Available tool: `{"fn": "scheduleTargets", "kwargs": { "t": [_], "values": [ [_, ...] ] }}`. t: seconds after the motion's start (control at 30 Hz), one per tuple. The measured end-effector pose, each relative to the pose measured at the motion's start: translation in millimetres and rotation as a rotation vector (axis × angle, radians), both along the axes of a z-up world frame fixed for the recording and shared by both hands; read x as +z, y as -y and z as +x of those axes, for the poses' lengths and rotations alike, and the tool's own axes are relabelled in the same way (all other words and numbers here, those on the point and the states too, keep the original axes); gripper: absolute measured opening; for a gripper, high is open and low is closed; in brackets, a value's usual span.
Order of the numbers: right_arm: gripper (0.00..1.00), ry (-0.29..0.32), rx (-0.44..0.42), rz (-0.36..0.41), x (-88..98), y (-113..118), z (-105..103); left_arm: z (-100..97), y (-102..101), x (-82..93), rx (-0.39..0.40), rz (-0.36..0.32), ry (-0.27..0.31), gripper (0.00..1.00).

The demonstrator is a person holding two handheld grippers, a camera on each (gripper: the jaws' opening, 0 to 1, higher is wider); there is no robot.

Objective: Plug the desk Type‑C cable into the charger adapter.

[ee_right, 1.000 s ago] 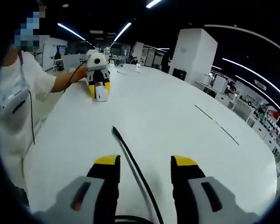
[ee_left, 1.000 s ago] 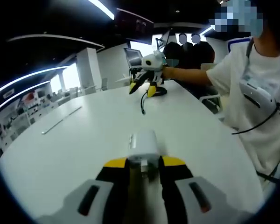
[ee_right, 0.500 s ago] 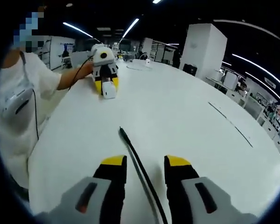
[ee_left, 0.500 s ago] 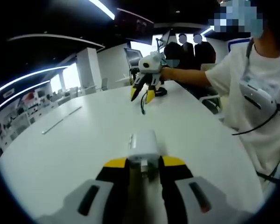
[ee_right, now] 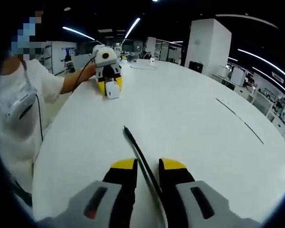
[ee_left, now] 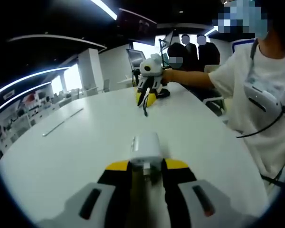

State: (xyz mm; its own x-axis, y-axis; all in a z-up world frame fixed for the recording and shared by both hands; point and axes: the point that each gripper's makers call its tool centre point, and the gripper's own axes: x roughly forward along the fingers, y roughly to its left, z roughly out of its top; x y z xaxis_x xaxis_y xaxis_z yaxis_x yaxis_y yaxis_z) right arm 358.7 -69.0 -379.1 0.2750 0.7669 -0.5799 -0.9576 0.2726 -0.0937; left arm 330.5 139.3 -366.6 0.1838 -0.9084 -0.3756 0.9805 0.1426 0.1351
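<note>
So the left gripper (ee_left: 145,165) has its yellow-tipped jaws pinched shut on the small white rectangular charger adapter (ee_left: 146,147), which sticks out forward past the tips and sits low over the big white oval table (ee_left: 85,137). Makes sense to hold it that way: it leaves the front face of the adapter free, and I'd guess that's where the port is, though I can't actually make out a port from here.

The right gripper (ee_right: 147,166) is straddling the thin black Type-C cable (ee_right: 138,155), which lies on the table and runs up between its jaws. The jaws are narrowed to a small gap around the cable, and I can't tell if they're actually touching it or already squeezing. The plug end (ee_right: 125,128) is out ahead of the tips, pointing roughly toward the adapter, so once it's pinched there should be a short stub to aim with.

The two grippers are well apart across the table, so there's some closing-in to do. Nothing sits between them. Off to the side there's a thin grey strip (ee_left: 61,124) lying flat, nowhere near the path. The person in the white T-shirt (ee_left: 263,90) is at the table edge, with some chairs further back.
</note>
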Motion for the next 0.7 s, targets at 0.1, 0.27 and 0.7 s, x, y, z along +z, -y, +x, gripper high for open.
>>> {"fn": "scheduleTargets", "kwargs": {
  "t": [0.1, 0.27, 0.7],
  "values": [
    [0.11, -0.012, 0.001, 0.004, -0.5, -0.1, -0.7, -0.1, -0.2, -0.1, 0.0, -0.001, -0.001, 0.25],
    [0.09, -0.028, 0.008, 0.015, -0.9, -0.7, -1.8, -0.2, -0.4, -0.4, -0.001, -0.002, -0.002, 0.25],
    [0.03, -0.003, 0.097, 0.018, -0.1, -9.9, -11.5, 1.8, -1.5, -0.1, -0.006, -0.007, -0.005, 0.25]
  ]
}}
